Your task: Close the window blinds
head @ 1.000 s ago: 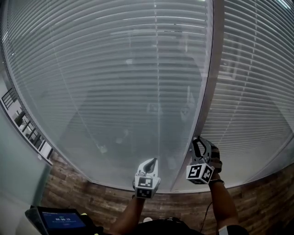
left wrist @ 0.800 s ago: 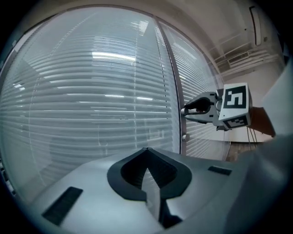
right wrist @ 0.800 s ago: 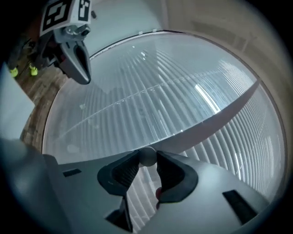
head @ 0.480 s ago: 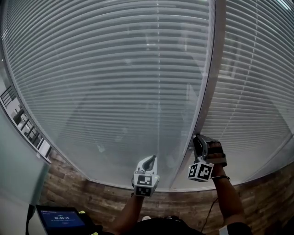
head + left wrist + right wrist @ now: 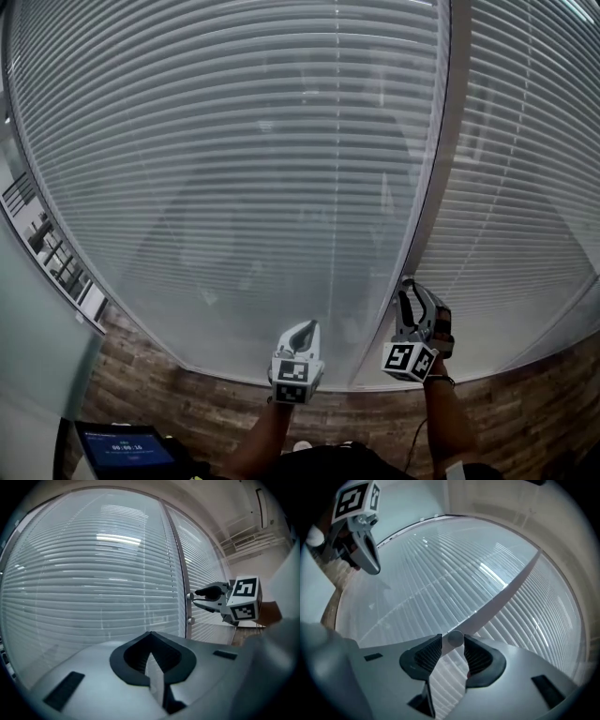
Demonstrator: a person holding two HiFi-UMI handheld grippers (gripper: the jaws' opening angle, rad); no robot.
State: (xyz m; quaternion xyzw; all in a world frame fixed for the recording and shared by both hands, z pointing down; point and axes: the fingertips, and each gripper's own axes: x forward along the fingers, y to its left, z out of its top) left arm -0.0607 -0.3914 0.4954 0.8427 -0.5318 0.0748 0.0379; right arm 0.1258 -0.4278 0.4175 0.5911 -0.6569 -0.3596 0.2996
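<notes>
Found the left gripper (image 5: 305, 330) nearest, low and centre in the head view, fingers pressed together on nothing and pointing towards the window. Found the right gripper (image 5: 453, 642) just beside it on the right and a little further forward, fingers spread fairly wide and closed on a small round knob (image 5: 455, 638) caught right at their tips. Traced that knob to the pale upright frame post (image 5: 429, 206) dividing two panes. Saw the blinds (image 5: 234, 159) beyond knob and post, behind the glass on both sides. Saw them lowered over the whole visible height of the window, slats level, with dim shapes across them, whether seen through or reflected not clear. From the left gripper view alone, made out a second knob (image 5: 191, 620) on the post just below the gripped one. From the head view alone, caught a lit tablet screen (image 5: 122, 448) at bottom left and brown wood planking (image 5: 187, 398) under the sill.
</notes>
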